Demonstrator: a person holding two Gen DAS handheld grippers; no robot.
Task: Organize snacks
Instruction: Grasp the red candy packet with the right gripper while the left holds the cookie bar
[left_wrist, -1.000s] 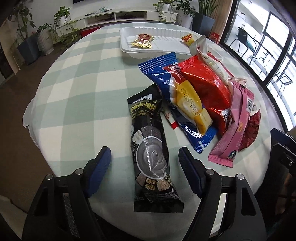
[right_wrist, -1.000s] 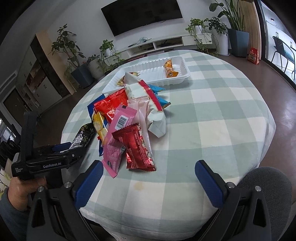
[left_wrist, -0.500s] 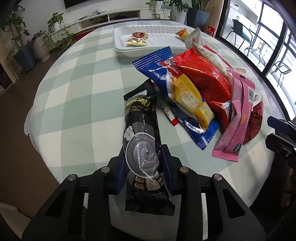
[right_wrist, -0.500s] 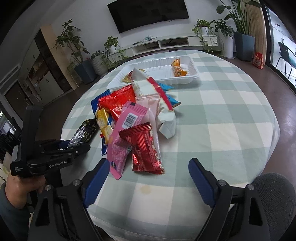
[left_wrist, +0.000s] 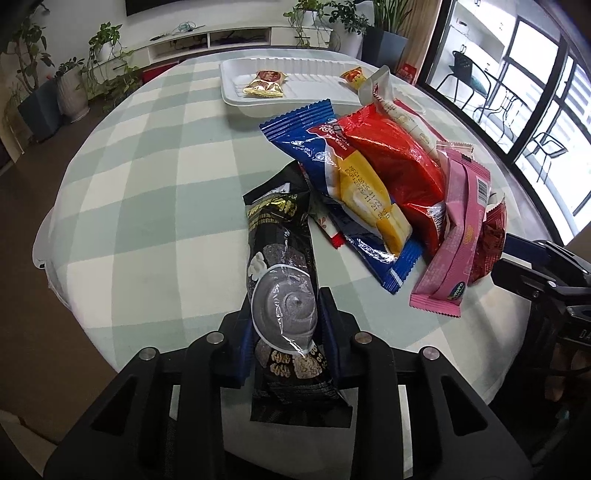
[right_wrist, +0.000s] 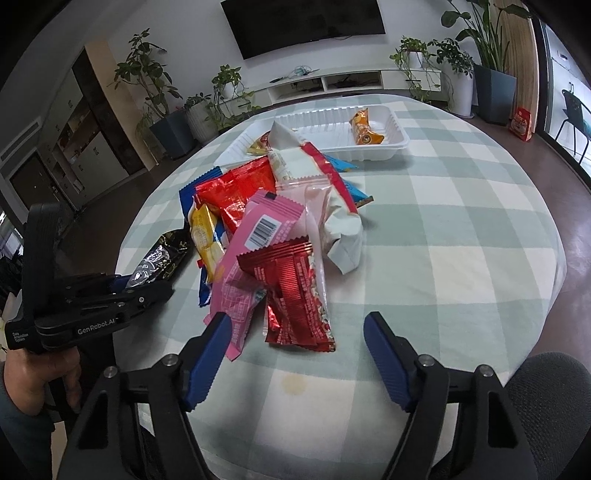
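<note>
The round worktop (right_wrist: 461, 236) under its green-and-white check cloth has broad bare cloth on its right half and along its near edge in the right wrist view, and on its left half in the left wrist view. One white tray (right_wrist: 395, 142) sits near the far edge, holding two small packets, a gold and red one (left_wrist: 265, 84) and an orange one (right_wrist: 364, 129), with most of its floor bare. The pile of snacks lies between tray and near edge: one blue packet (left_wrist: 332, 173), one bright red bag (left_wrist: 399, 162), one white and red packet (right_wrist: 295, 155), one pink packet (right_wrist: 258, 236), one dark red foil packet (right_wrist: 295, 291) at the near end, and one black packet (left_wrist: 282, 280) at the pile's left side. The left hand-held gripper (left_wrist: 286, 325) is closing on the black packet, its pads pressing both long sides of the wrapper, the packet's far end resting on the cloth. The right hand-held gripper (right_wrist: 295, 350) is closing with its jaws apart on either side of the dark red foil packet's near end, the left pad just beside the pink packet's corner, neither pad pressing anything.
</note>
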